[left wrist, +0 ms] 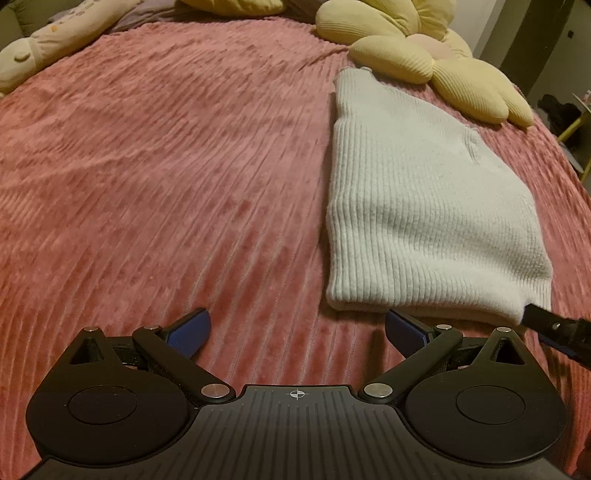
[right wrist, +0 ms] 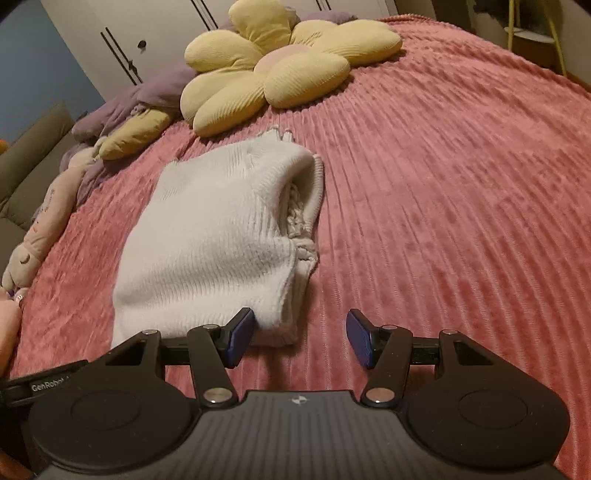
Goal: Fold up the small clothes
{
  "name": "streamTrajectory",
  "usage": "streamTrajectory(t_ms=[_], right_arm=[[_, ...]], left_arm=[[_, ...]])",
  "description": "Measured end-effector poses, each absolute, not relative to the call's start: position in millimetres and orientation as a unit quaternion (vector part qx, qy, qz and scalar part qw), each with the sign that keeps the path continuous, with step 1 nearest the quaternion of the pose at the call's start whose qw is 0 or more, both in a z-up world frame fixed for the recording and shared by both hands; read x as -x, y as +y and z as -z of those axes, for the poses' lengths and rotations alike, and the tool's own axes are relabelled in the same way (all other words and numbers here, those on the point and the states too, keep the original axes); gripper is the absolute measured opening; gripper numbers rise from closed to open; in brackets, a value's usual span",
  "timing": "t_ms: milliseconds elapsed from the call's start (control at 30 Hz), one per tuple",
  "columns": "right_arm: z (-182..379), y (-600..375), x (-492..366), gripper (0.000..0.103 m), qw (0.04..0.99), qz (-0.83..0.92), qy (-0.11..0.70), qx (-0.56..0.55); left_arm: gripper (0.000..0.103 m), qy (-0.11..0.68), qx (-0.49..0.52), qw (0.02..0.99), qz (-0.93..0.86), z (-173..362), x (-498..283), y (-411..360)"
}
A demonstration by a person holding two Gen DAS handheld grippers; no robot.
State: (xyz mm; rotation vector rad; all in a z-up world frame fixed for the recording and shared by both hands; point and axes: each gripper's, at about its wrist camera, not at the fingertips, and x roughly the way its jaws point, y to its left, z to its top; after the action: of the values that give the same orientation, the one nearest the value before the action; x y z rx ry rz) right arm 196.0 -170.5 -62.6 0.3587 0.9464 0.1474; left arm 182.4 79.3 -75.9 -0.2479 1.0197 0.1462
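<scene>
A white ribbed knit garment [left wrist: 417, 192] lies folded into a long rectangle on the pink bedspread [left wrist: 166, 166]. It also shows in the right wrist view [right wrist: 218, 236], with layered edges on its right side. My left gripper [left wrist: 297, 332] is open and empty, just left of the garment's near end. My right gripper [right wrist: 300, 338] is open and empty at the garment's near right corner; its left finger [right wrist: 242, 332] is in front of the cloth. The tip of the right gripper shows in the left wrist view [left wrist: 554, 326] at the garment's near corner.
A yellow flower-shaped cushion [right wrist: 280, 62] lies beyond the garment's far end, also in the left wrist view [left wrist: 424, 51]. A long plush toy [right wrist: 40, 225] and purple bedding [right wrist: 125, 107] lie along the bed's left edge. A wardrobe [right wrist: 147, 33] stands behind.
</scene>
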Motion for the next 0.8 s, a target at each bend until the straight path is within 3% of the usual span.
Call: streamTrajectory(t_ms=[433,533,633,733,800], right_arm=[[62.6,-161.8,-193.6,0.057,0.883,-0.088,0.451,-0.096],[56.2,-156.7,-187.2,0.067,0.888,-0.05,0.455,-0.05],[49.5,-156.4,-175.2,0.069,0.886,-0.021,0.462,-0.026],[47.9,-159.1,-158.3,0.09,0.874,-0.031,0.483,-0.045],[47.6,-156.6,-146.7,0.095,0.866,-0.041,0.496,-0.05]], left_arm=[[0.103,0.492,0.084,0.86,-0.112,73.1,-185.7,75.8],[0.103,0.489,0.039,0.857,-0.157,67.8,-180.1,77.5],[0.103,0.488,0.061,0.857,-0.155,61.7,-164.7,85.9],[0.103,0.495,0.086,0.855,-0.13,59.2,-146.4,85.8],[0.103,0.5,0.073,0.855,-0.118,57.8,-137.2,77.4]])
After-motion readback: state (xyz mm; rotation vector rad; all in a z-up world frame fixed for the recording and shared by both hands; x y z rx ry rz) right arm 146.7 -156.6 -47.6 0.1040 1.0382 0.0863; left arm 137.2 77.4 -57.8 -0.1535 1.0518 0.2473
